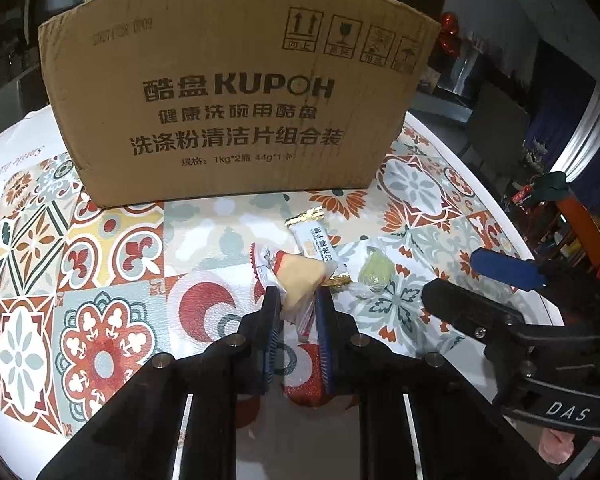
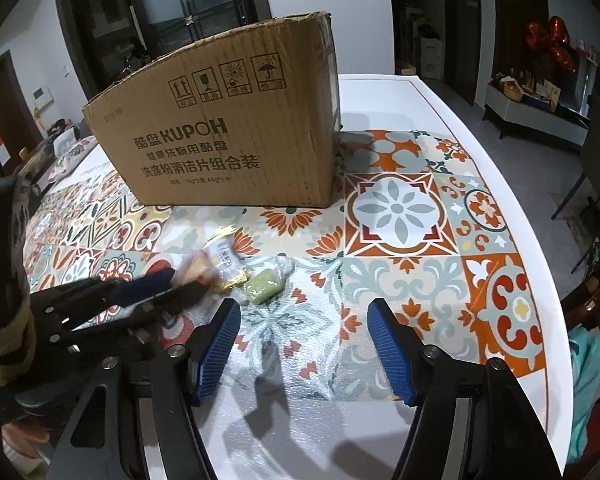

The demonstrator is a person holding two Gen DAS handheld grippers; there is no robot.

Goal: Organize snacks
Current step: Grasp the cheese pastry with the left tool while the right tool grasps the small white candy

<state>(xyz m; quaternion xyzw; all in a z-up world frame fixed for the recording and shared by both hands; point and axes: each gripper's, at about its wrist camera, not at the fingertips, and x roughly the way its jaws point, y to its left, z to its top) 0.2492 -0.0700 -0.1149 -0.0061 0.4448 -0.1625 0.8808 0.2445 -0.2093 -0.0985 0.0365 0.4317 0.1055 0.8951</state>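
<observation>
The left gripper (image 1: pixel 298 304) has its two blue fingers (image 1: pixel 272 312) squeezed close on a yellow snack in a clear wrapper (image 1: pixel 300 280). The fingers pinch the near end of the wrapper, and the rest of the snack sticks out past the tips over the table (image 1: pixel 112 264). The right gripper (image 2: pixel 302 320) has its blue fingers (image 2: pixel 216 344) spread wide apart. Nothing is between them, and they touch no snack; only the patterned tablecloth shows in the gap. A white snack bar with gold ends (image 1: pixel 316 248) lies just behind the yellow snack, partly under it. A small green candy in a clear wrapper (image 2: pixel 262 286) sits just beside the bar, a little ahead of the right gripper's left finger. A big brown cardboard box (image 1: pixel 236 92) stands on the table behind all the snacks.
</observation>
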